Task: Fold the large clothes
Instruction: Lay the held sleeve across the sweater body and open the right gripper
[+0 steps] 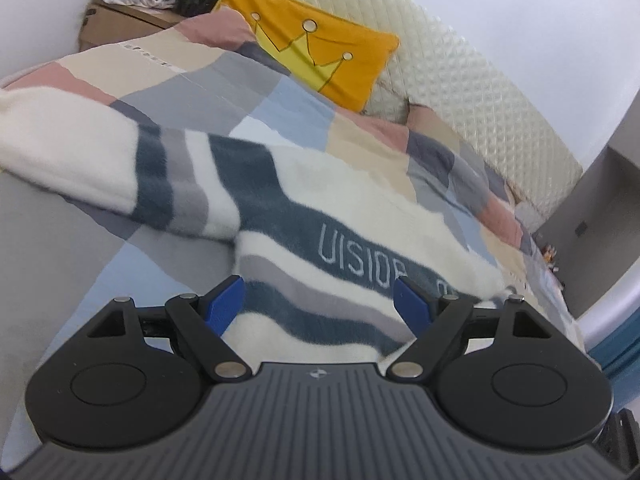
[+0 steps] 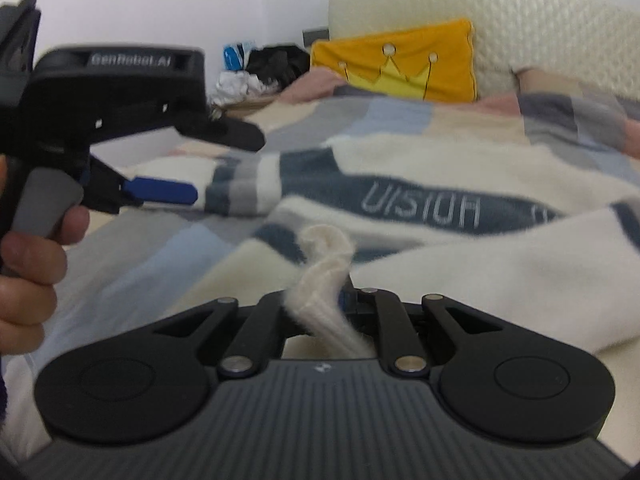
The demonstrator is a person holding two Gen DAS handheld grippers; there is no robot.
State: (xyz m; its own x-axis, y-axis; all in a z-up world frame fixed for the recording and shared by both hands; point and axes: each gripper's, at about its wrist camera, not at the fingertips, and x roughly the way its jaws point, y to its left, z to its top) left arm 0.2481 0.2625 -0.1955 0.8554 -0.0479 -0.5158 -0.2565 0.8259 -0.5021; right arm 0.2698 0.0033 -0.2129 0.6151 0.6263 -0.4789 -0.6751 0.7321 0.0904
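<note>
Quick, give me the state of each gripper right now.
Left gripper: open, holding nothing, above the striped sweater.
Right gripper: shut on a cream edge of the sweater.

Left tool (image 1: pixel 320 300) hovers low over the sweater (image 1: pixel 344 216), blue fingertips (image 1: pixel 226 304) spread wide, nothing between them. Sweater cream with dark teal and grey stripes, lying on the bed (image 1: pixel 192 80); pale lettering reads across one teal band. One sleeve (image 1: pixel 100 160) stretches out toward the left edge. Patchwork bedspread under it, pink, beige, grey and blue blocks. Yellow cushion (image 1: pixel 320 48) with a crown design leans against the quilted cream headboard (image 1: pixel 460 80). Cardboard box (image 1: pixel 120 24) far left, white and black clothes heaped on top.
</note>
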